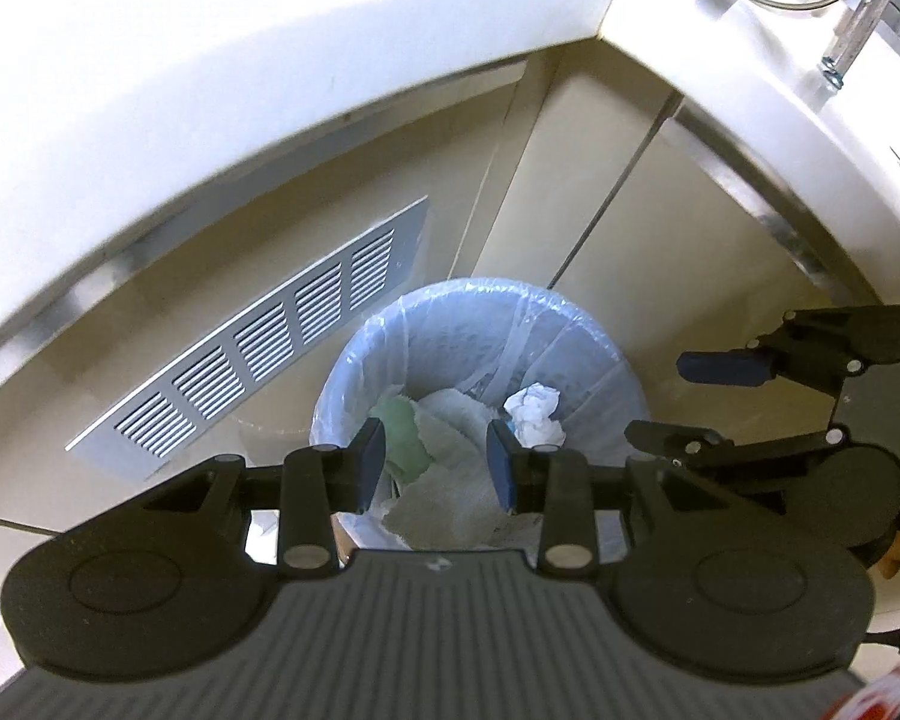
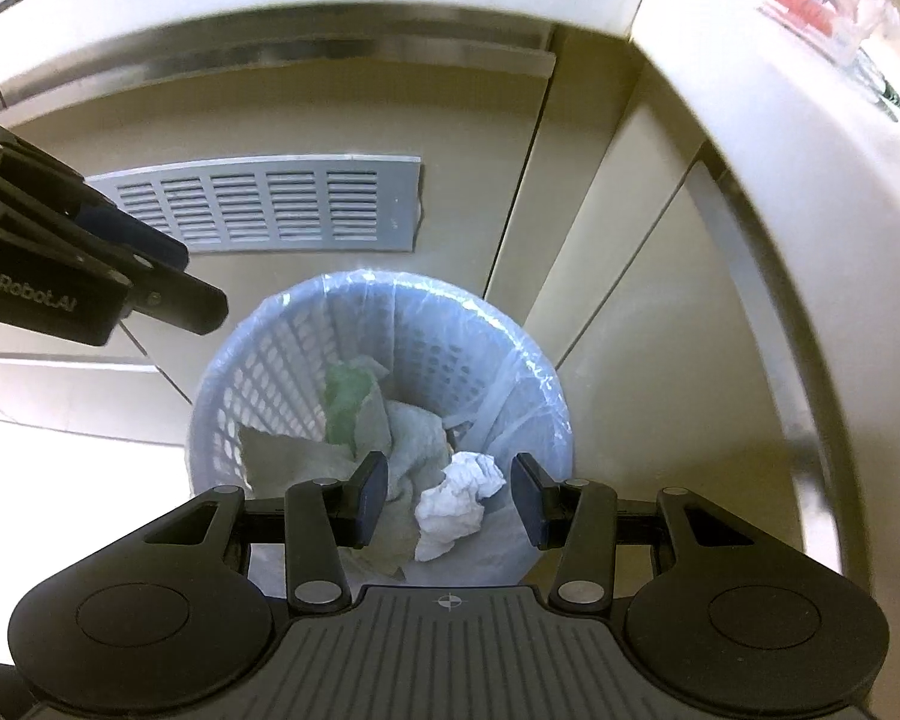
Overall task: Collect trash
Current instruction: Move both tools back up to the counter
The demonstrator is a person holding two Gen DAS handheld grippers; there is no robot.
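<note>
Here, going left to right from your right wrist camera, your left gripper [image 2: 204,312] juts in at the left edge, and its black body carries white lettering that reads "enRobot.AI", the start cut off by the frame. Behind it a grey louvred vent [image 2: 270,210] sits in the cream cabinet front [image 2: 480,180]. Below the vent stands the pale blue perforated bin [image 2: 252,396], lined with a clear bag, holding green and off-white paper. A crumpled white tissue [image 2: 459,504] lies on top of that heap, inside the bin, below and between the pads of your right gripper [image 2: 447,501]. That gripper's jaws stand moderately apart with nothing pressed between them. At the far upper right, a red-printed packet [image 2: 810,6] lies on the table [image 2: 750,90]; its writing is too blurred to read.

From the left wrist camera, your left gripper's jaws are partly open over the bin and grip nothing.
</note>
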